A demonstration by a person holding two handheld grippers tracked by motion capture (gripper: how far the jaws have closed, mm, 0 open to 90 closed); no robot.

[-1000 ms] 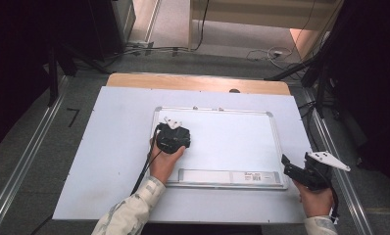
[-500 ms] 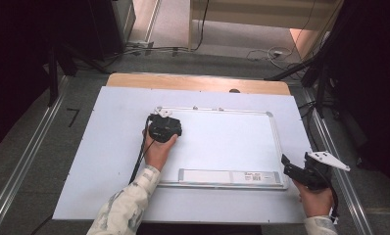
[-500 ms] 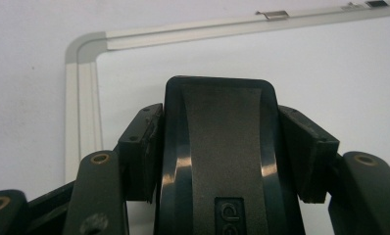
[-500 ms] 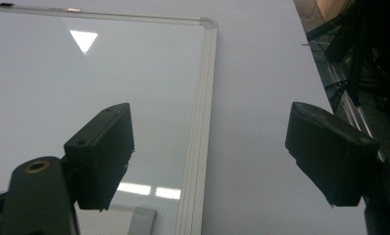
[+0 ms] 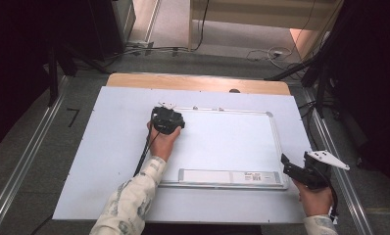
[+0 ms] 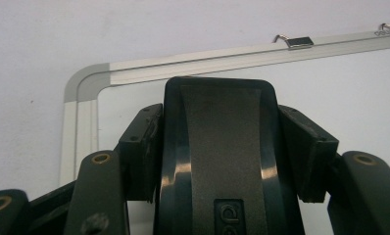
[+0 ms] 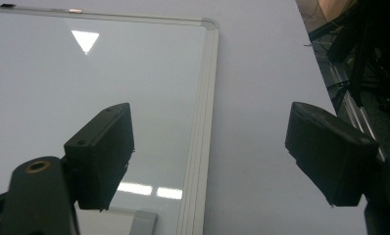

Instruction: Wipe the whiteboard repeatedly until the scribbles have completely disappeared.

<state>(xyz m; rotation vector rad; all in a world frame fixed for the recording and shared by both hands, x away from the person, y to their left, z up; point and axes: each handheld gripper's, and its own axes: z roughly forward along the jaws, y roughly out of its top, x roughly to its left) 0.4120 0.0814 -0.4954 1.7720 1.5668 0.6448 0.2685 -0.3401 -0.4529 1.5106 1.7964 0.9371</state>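
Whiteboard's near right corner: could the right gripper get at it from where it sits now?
Probably yes. The right gripper hovers open beside that corner of the whiteboard, with bare table between and nothing lying in the way.

a pale table [image 5: 105, 147] stands on grey floor [image 5: 31, 147]. dark, perhaps curtained, surrounds [image 5: 16, 49]; cables [image 5: 261, 51] trail beyond.
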